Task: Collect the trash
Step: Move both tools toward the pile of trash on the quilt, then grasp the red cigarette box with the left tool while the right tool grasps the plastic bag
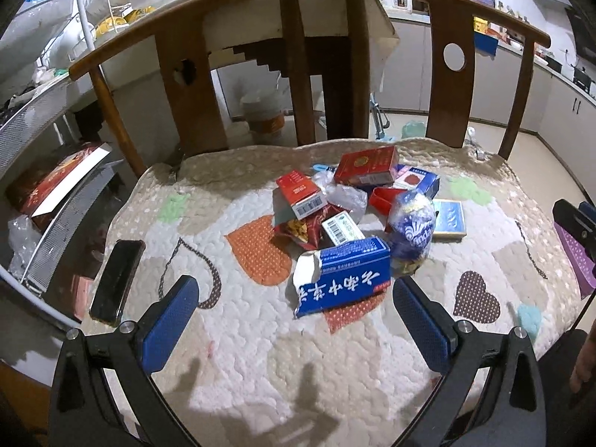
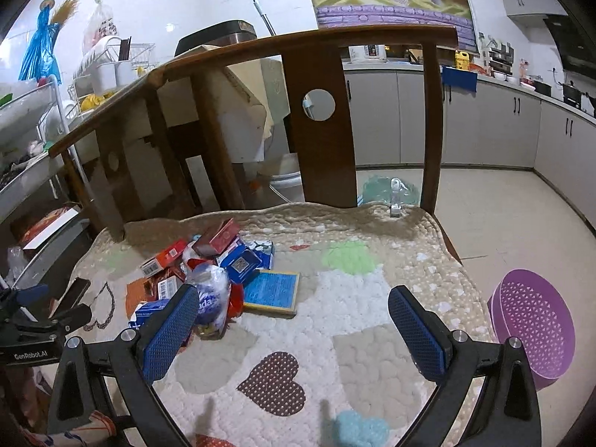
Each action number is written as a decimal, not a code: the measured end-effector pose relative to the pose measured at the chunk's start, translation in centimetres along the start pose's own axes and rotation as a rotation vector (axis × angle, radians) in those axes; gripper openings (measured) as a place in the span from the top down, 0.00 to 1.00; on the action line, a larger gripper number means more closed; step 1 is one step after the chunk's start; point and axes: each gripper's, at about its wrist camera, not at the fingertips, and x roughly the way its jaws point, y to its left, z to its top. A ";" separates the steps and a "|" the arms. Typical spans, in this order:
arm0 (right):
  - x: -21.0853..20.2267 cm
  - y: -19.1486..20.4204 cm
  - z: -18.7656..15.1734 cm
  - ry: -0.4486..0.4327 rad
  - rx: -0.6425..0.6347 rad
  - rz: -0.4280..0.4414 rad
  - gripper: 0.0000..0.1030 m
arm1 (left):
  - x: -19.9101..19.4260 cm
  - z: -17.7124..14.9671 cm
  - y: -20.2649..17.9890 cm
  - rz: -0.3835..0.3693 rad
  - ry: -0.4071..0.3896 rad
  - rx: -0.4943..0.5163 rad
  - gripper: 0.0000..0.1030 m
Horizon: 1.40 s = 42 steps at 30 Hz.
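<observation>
A heap of trash lies on a quilted cushion (image 1: 260,354) across two wooden chairs: a torn blue carton (image 1: 344,273), a blue plastic wrapper (image 1: 411,229), red boxes (image 1: 367,165), a flat blue box (image 1: 449,219) and a snack bag. My left gripper (image 1: 296,316) is open and empty, just short of the torn blue carton. My right gripper (image 2: 294,329) is open and empty, over bare cushion to the right of the heap (image 2: 208,279). A purple basket (image 2: 536,335) stands at the cushion's right edge.
A black phone (image 1: 115,283) lies at the cushion's left edge. The chair backs (image 1: 309,85) rise behind the heap. A wire rack (image 1: 44,119) with boxes stands left. Kitchen cabinets (image 2: 484,126) line the far right wall. The left gripper shows in the right wrist view (image 2: 37,320).
</observation>
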 end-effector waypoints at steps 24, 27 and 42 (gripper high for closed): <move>-1.2 1.0 -2.8 -0.014 -0.040 -0.016 0.00 | -1.1 -1.5 0.3 -0.019 0.033 -0.027 0.00; -1.8 1.2 -2.9 -0.020 -0.047 -0.024 0.00 | -1.2 -1.6 0.3 -0.035 0.037 -0.024 0.00; -0.6 1.2 -3.9 0.038 -0.033 -0.024 0.00 | 2.0 -2.9 2.4 -0.078 0.128 -0.066 0.00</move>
